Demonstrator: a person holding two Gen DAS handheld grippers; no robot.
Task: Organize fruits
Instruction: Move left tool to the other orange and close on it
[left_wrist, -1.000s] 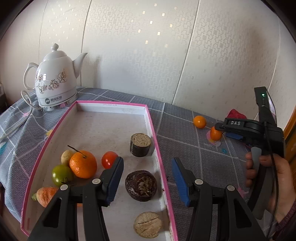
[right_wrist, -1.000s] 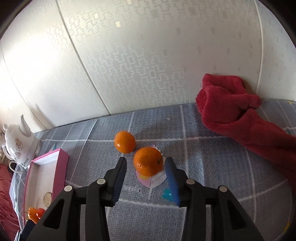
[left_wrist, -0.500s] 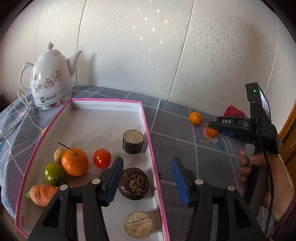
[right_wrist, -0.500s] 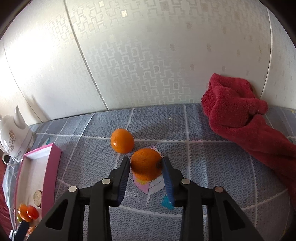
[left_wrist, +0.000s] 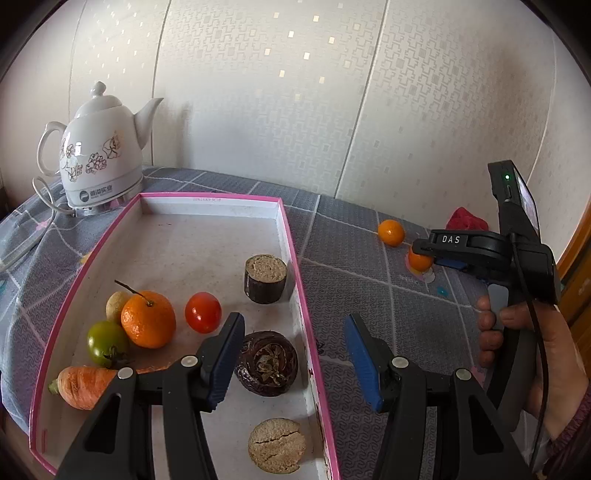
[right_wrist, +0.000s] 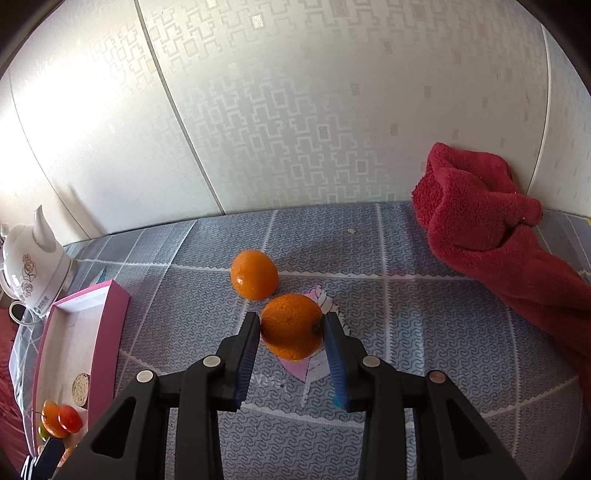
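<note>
My right gripper (right_wrist: 292, 330) is shut on an orange tangerine (right_wrist: 291, 325) just above the grey tablecloth; it also shows in the left wrist view (left_wrist: 419, 258). A second tangerine (right_wrist: 254, 274) lies just behind it, also seen in the left wrist view (left_wrist: 391, 232). My left gripper (left_wrist: 293, 356) is open and empty over the right wall of the pink-rimmed tray (left_wrist: 291, 254). The tray holds an orange with a stem (left_wrist: 148, 319), a red tomato (left_wrist: 202, 312), a green tomato (left_wrist: 106, 341), a carrot (left_wrist: 83, 386) and a dark round fruit (left_wrist: 266, 363).
A white kettle (left_wrist: 101, 147) stands behind the tray at the far left. A red towel (right_wrist: 495, 236) lies at the right against the wall. Two brown cut pieces (left_wrist: 265, 273) (left_wrist: 277, 450) lie in the tray. The wall runs along the table's back edge.
My right gripper's jaws have closed onto the tangerine, which was loose between them a second ago. My left gripper has shifted slightly over the tray and stayed open.
</note>
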